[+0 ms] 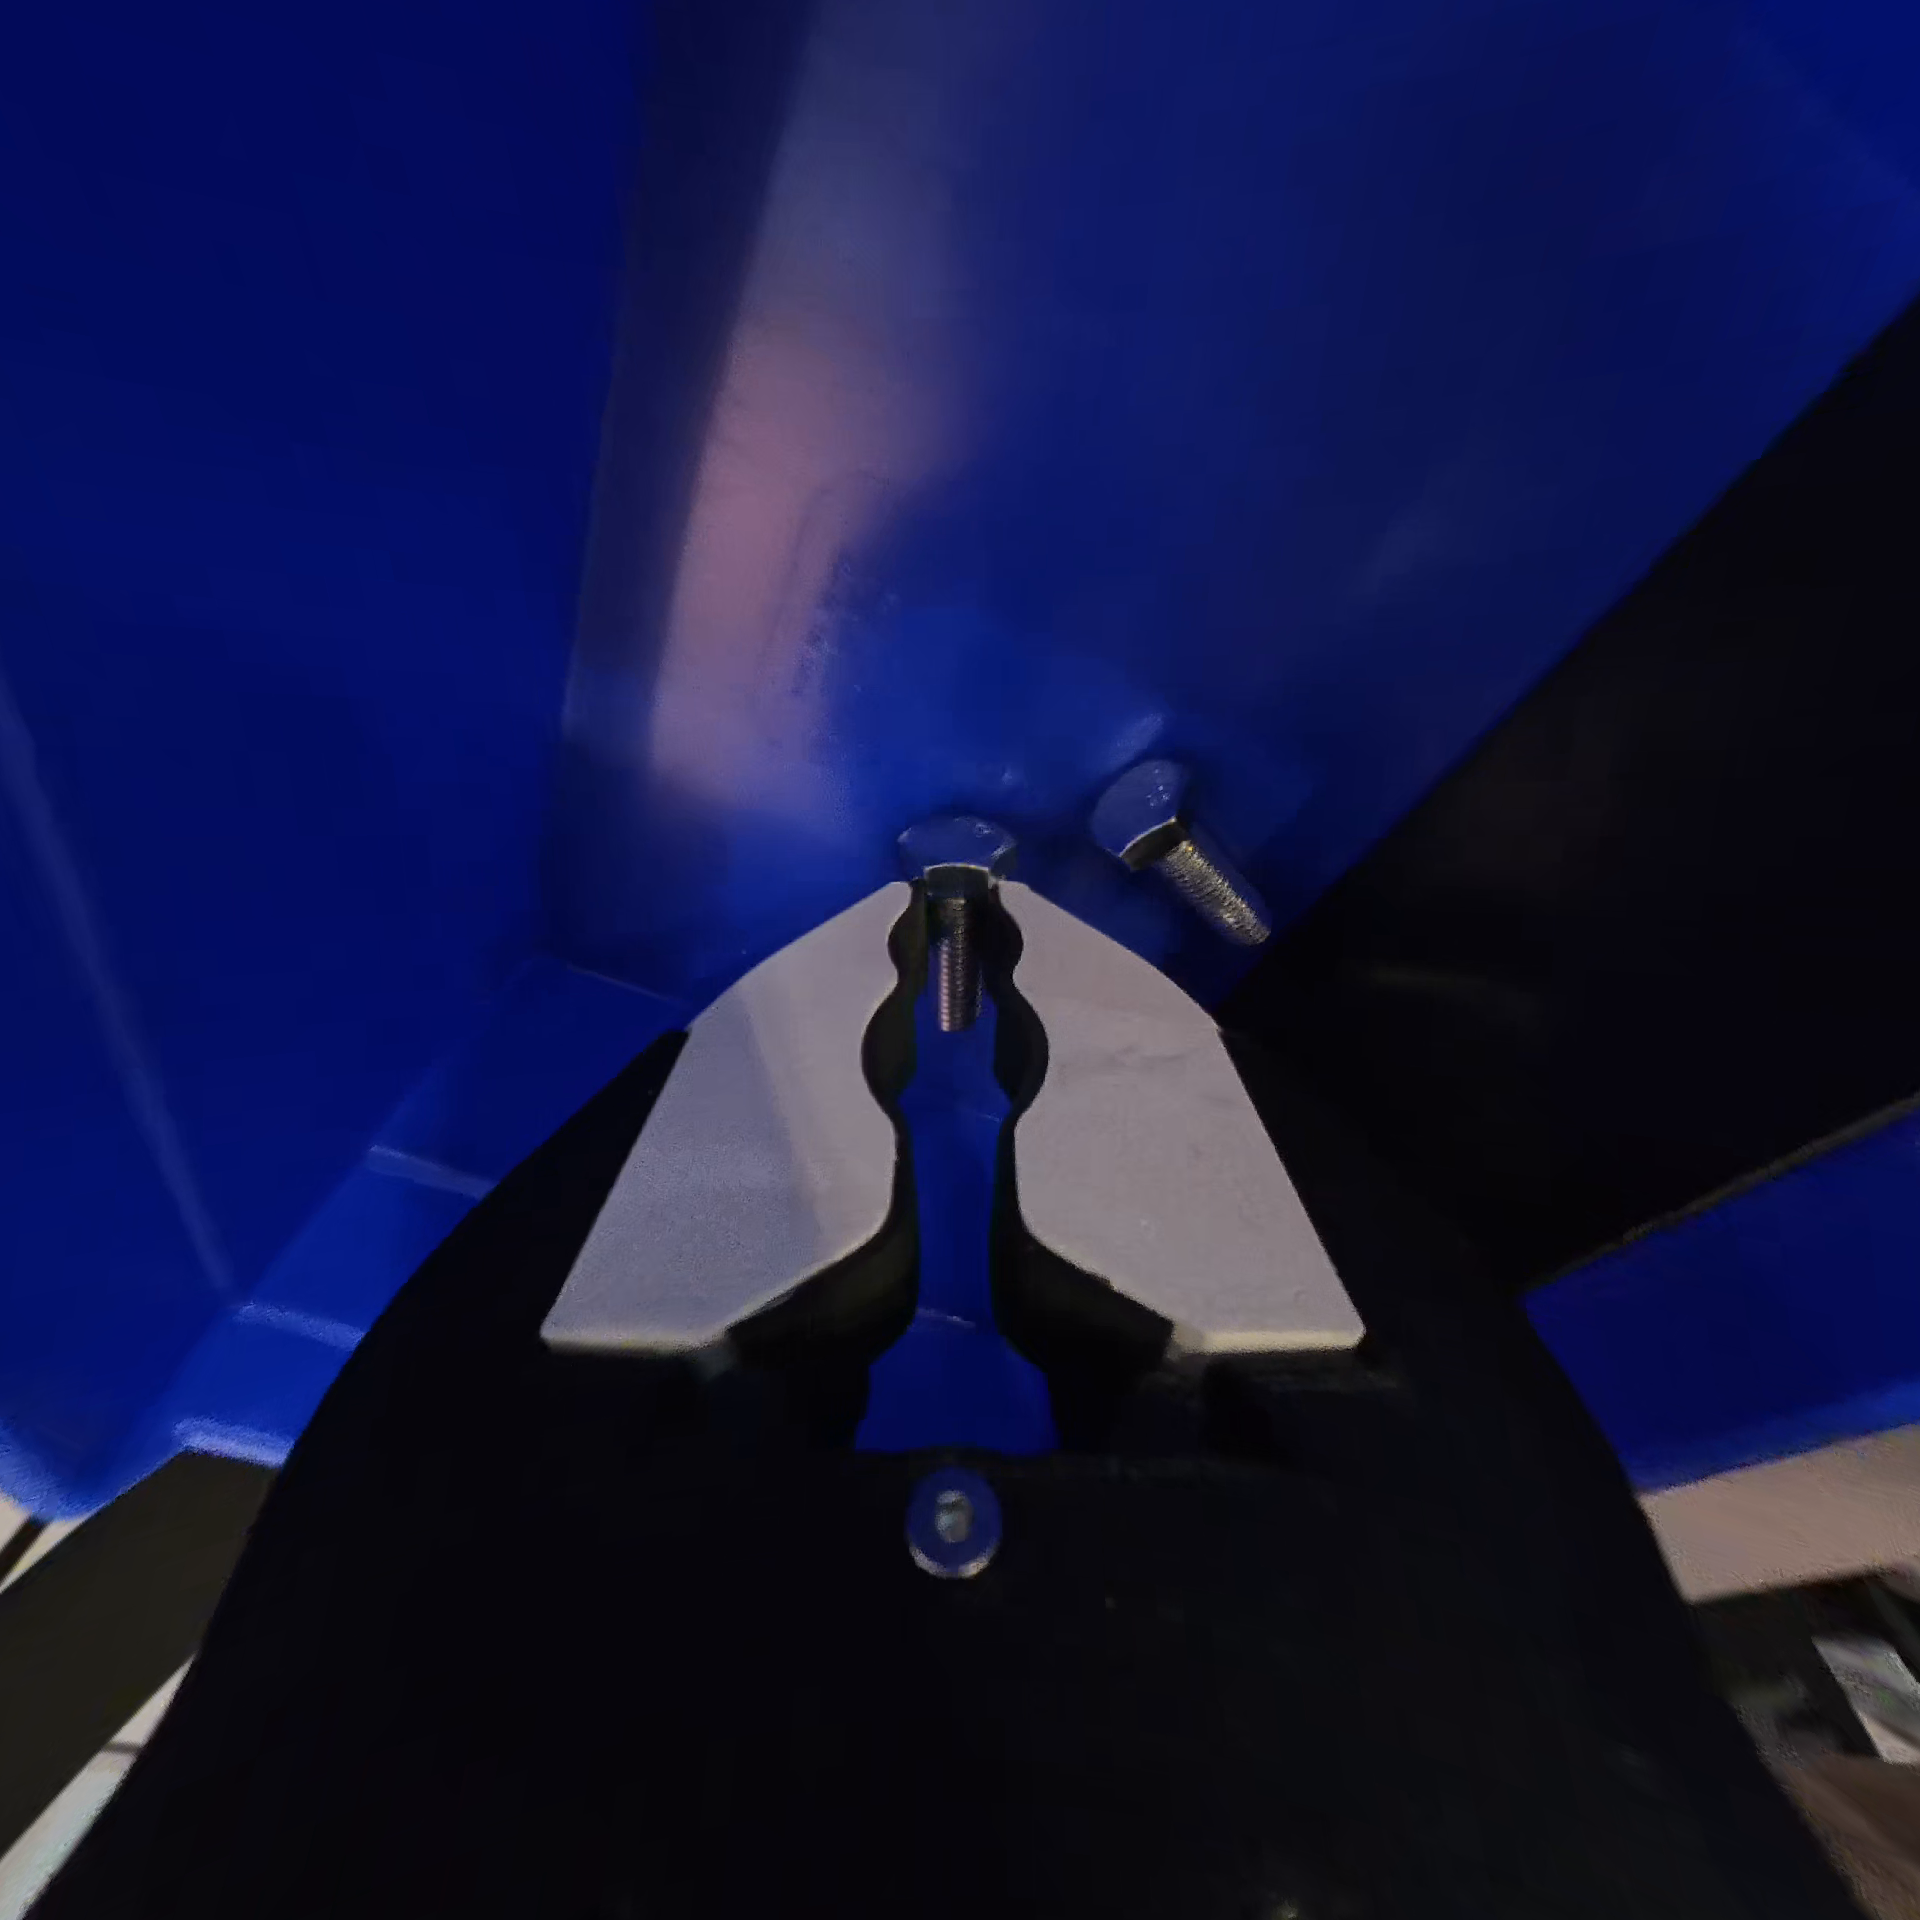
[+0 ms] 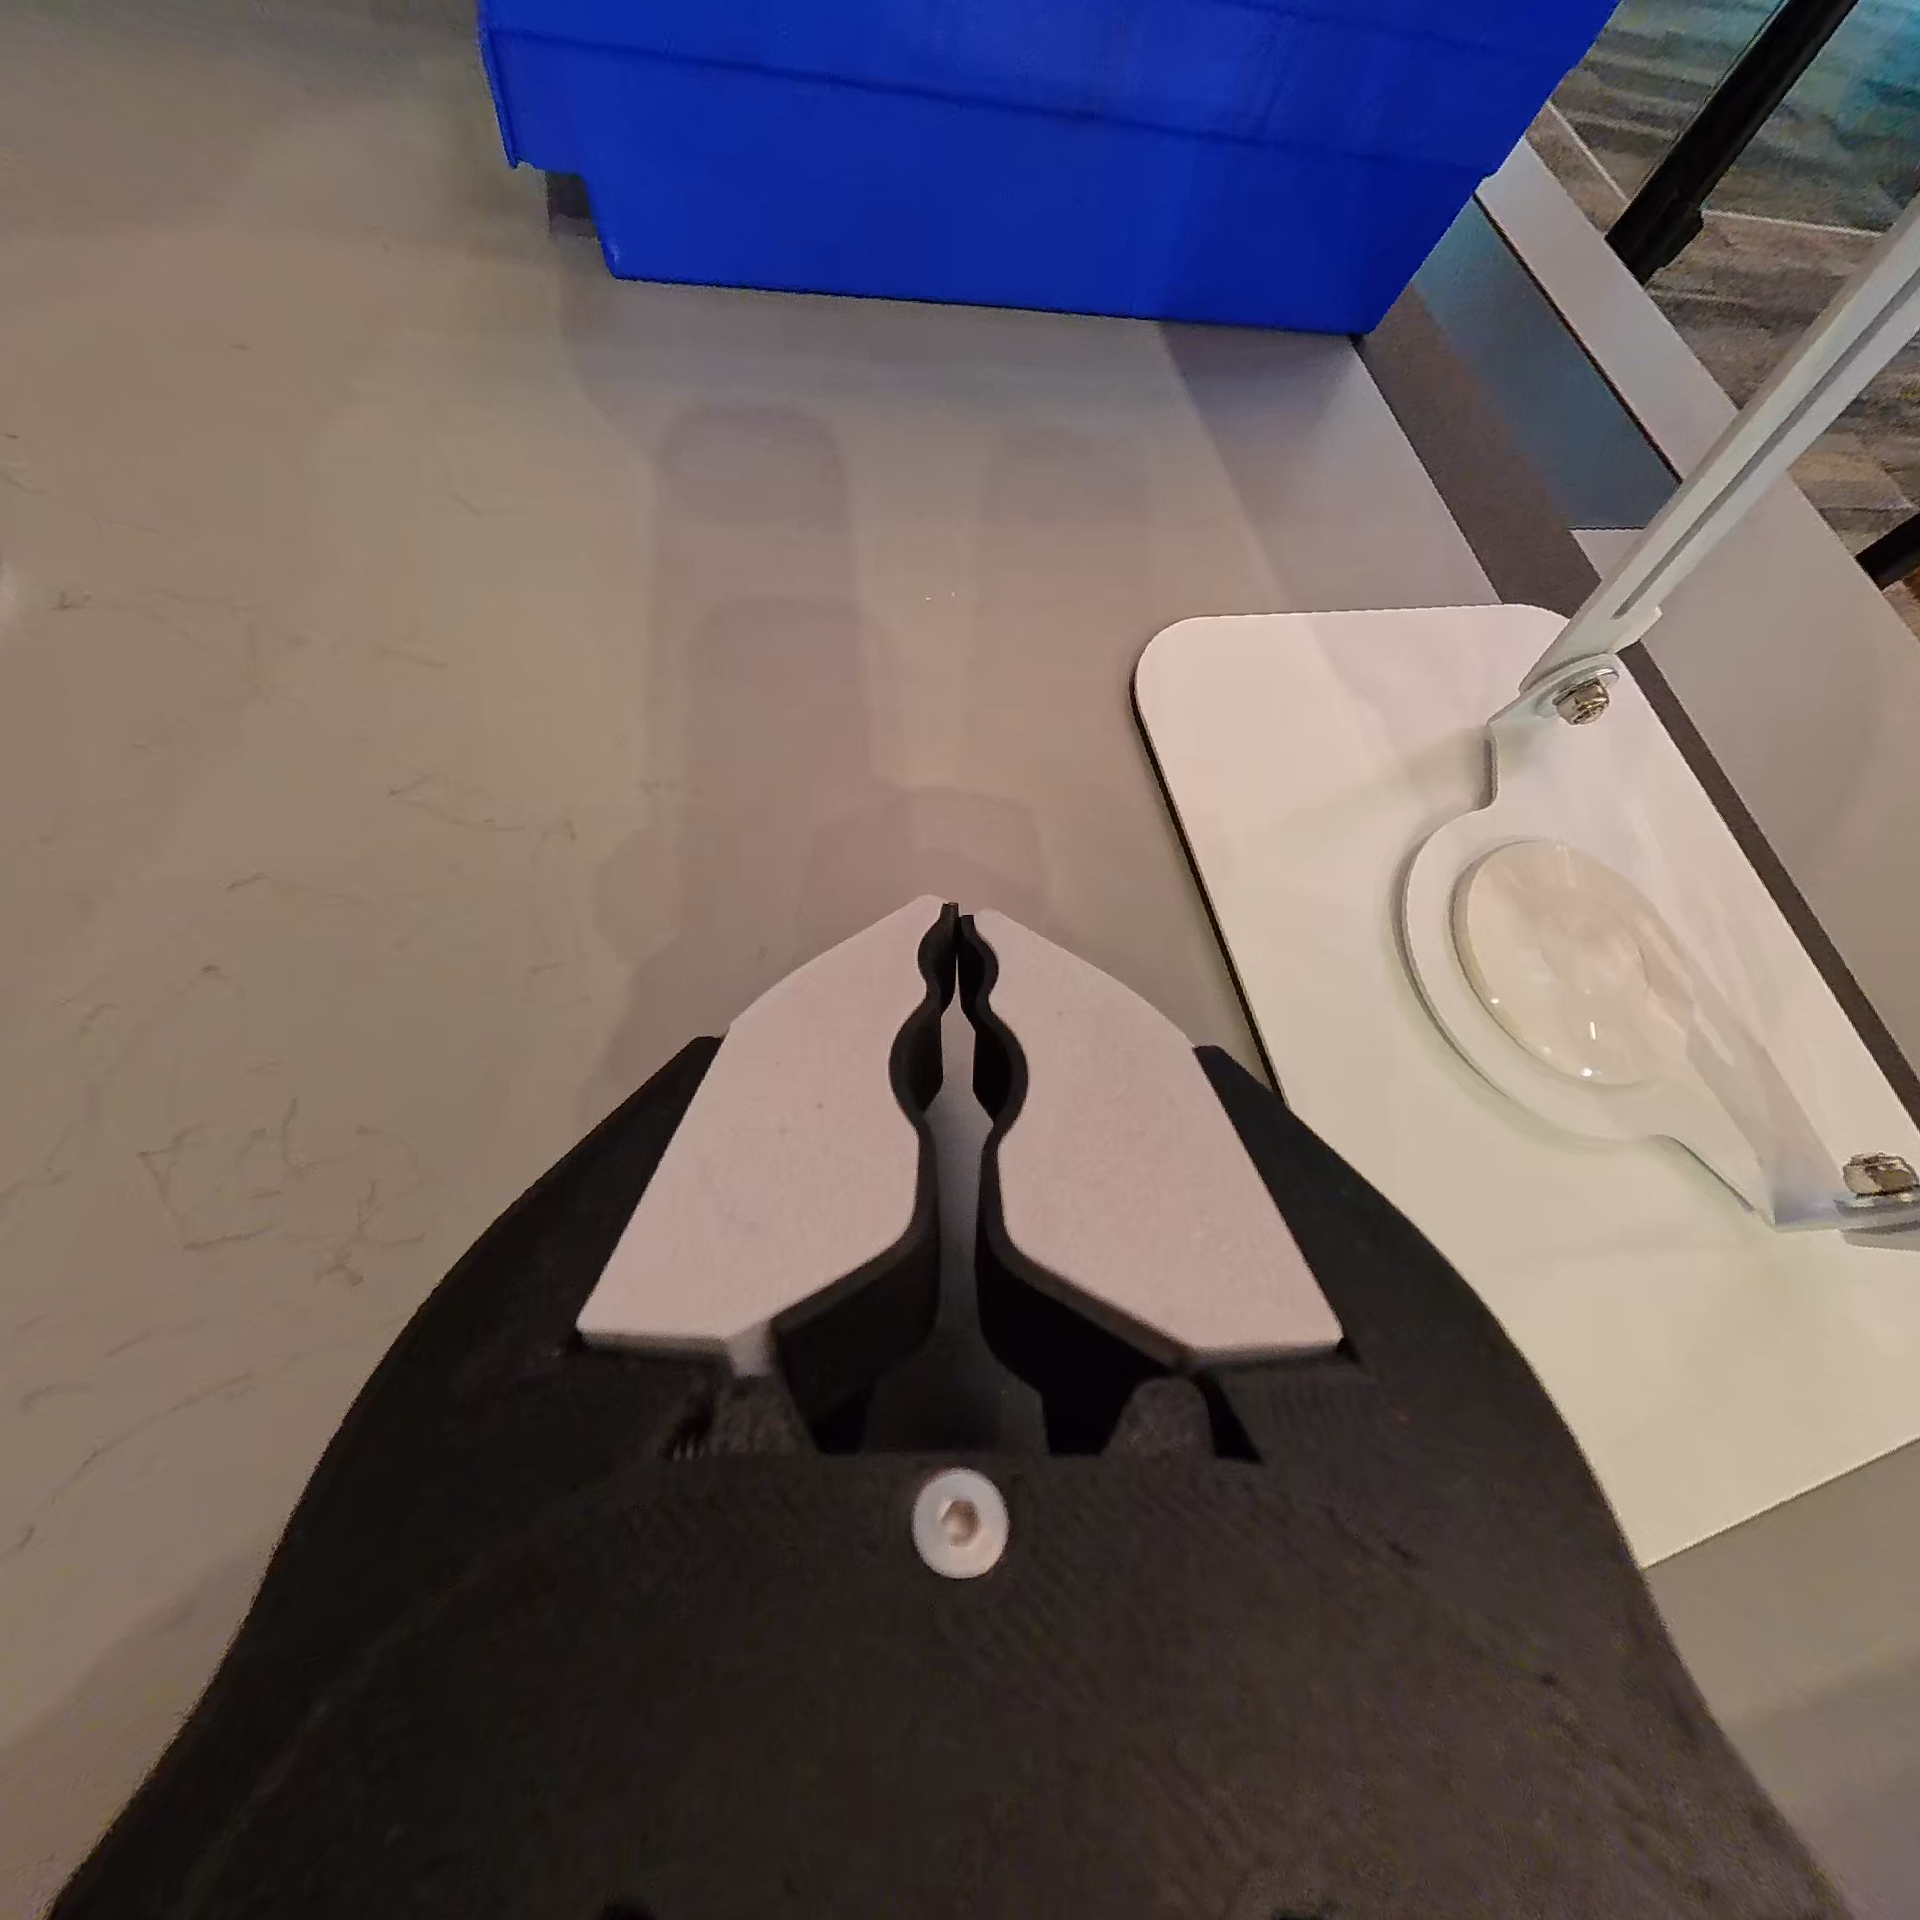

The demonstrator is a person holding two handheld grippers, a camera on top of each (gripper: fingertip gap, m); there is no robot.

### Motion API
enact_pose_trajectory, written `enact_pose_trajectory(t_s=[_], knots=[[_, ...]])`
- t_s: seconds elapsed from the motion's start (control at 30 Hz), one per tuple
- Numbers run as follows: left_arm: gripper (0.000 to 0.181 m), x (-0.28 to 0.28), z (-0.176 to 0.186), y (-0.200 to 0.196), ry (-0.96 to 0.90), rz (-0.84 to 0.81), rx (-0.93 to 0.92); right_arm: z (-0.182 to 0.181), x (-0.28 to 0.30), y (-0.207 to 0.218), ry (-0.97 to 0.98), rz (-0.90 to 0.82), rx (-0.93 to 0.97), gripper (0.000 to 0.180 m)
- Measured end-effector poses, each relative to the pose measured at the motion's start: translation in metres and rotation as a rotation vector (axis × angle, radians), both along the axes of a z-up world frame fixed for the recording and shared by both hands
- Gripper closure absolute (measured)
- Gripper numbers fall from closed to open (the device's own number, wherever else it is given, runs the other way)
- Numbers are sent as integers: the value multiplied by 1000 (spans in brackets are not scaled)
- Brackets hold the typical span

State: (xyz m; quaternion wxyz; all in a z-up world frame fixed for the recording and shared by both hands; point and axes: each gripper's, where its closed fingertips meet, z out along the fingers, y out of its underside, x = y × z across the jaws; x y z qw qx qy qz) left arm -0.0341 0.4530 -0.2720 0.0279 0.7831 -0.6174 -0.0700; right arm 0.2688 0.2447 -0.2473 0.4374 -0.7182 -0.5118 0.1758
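Left wrist view is dim: I'm deep inside the blue bin [image 1: 312,520], walls saturated, going near-black at top and right. One soft pinkish glare patch on the wall ahead. My left gripper [image 1: 956,896] body is pure black, no detail; its pale fingers [image 1: 748,1174] catch light from behind. Hex bolt [image 1: 954,914] sharp, second bolt [image 1: 1179,847] glinting. Lower right corner smeared. Right wrist view bright, even, warm. Table [image 2: 312,623] shows faint double shadows ahead of my right gripper [image 2: 954,920]. White base plate [image 2: 1299,779] near blown out; clear lens [image 2: 1548,961] carries reflections. Straight edges bow toward the frame borders.
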Motion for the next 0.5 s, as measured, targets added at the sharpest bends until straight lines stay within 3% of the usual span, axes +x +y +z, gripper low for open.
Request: enact_pose_trajectory(t_s=[0.33,0.5], knots=[[172,10,65,-7,-210,11,235,-1,1,-2,-10,5,13,180],[172,35,131,-58,-430,-32,340,0,2,-3,-13,5,23,180]])
